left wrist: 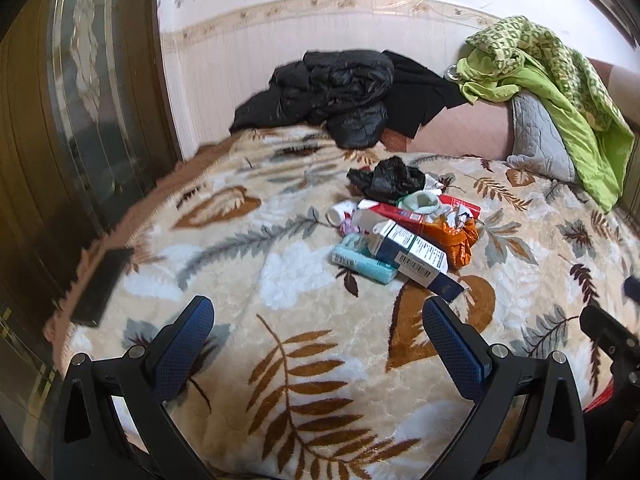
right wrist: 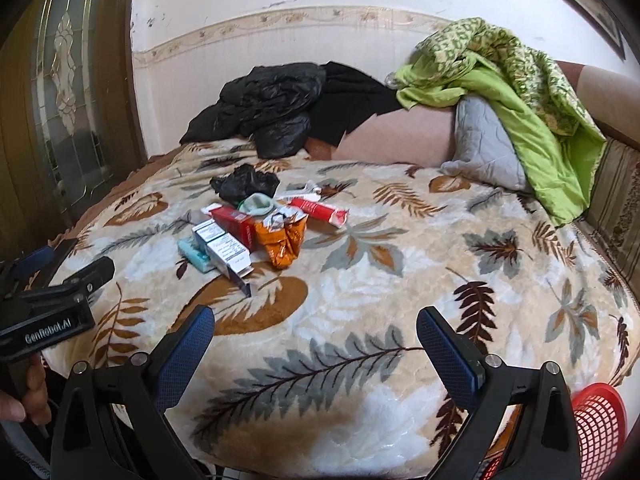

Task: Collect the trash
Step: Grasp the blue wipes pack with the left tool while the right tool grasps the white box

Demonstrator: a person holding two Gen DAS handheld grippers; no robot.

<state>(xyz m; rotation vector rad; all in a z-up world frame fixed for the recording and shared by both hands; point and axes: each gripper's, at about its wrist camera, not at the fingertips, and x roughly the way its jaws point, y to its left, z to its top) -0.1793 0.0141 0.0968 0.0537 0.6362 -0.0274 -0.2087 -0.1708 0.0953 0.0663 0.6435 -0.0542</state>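
Presently both grippers, left and right, hover with jaws released, empty, short of the trash heaped mid-bed; basket waits alongside.

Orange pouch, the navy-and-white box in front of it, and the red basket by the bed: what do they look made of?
Orange pouch: likely foil or plastic film, glossy and crinkled, silvery inside its torn top.
Navy-and-white box: thin printed cardboard, with flat panels, sharp folds and an open end flap.
Red basket: probably moulded plastic, an even lattice mesh.
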